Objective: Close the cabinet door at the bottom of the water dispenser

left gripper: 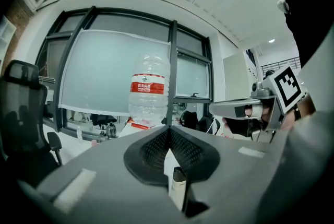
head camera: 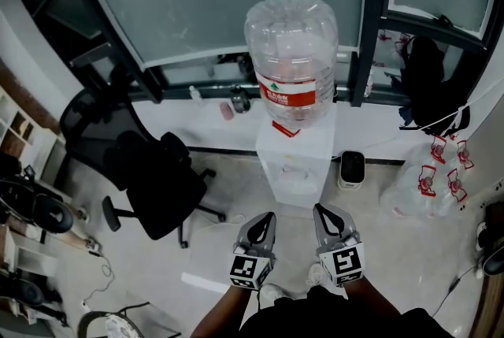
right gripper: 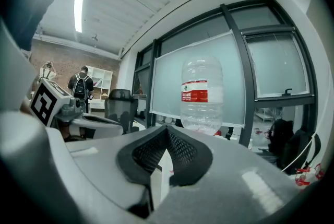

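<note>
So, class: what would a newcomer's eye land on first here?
A big clear water bottle, red-labelled, sits upturned on the white water dispenser at centre. A black office chair stands left; below, the left hand-held gripper and right hand-held gripper, both shut, point at the dispenser.

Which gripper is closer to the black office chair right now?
Left. The left gripper hangs to the right of the black office chair; the right gripper is beyond it, farther from the chair.

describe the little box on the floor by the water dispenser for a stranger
Find the white water dispenser with the clear bottle on top. On the floor right of it stands a small box. Its black face in a white casing sets it apart from the clear bags further right.
</note>
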`<state>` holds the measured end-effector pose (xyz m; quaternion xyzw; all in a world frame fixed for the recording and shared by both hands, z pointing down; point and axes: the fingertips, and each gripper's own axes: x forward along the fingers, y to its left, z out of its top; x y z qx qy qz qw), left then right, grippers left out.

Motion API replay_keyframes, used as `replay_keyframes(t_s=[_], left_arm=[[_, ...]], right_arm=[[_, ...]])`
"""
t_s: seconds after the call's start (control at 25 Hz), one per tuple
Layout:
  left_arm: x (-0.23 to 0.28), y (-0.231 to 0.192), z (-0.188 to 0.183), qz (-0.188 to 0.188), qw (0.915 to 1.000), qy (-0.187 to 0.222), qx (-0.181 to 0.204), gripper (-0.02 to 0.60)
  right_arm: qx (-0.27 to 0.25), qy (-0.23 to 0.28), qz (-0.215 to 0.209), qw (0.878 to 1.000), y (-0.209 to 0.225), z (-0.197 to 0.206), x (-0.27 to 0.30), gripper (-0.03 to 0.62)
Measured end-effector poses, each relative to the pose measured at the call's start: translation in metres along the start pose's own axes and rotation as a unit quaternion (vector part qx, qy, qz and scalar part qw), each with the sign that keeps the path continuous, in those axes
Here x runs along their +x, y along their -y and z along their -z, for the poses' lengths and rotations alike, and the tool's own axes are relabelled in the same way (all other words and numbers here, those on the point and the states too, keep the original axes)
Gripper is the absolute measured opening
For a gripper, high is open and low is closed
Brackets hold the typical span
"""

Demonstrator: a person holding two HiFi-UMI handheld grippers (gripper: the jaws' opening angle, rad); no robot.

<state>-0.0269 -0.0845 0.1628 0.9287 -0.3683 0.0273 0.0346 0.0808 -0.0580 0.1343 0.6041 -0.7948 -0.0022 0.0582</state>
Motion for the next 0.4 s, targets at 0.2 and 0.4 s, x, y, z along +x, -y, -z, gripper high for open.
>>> replay_keyframes(t_s=[0.2, 0.4], left_arm=[[-0.0004, 0.0023, 0.0014, -0.004, 1.0000, -0.005, 0.000, 0.017], [-0.0008, 0.0046, 0.0003, -0.007, 0.9999, -0.007, 0.001, 0.017]], right_arm=[[0.001, 0.002, -0.004, 1.000, 0.0009, -0.0004, -0.0007, 0.002], [0.007, 0.009, 0.000, 1.000, 0.0026, -0.0052, -0.0027, 0.002]])
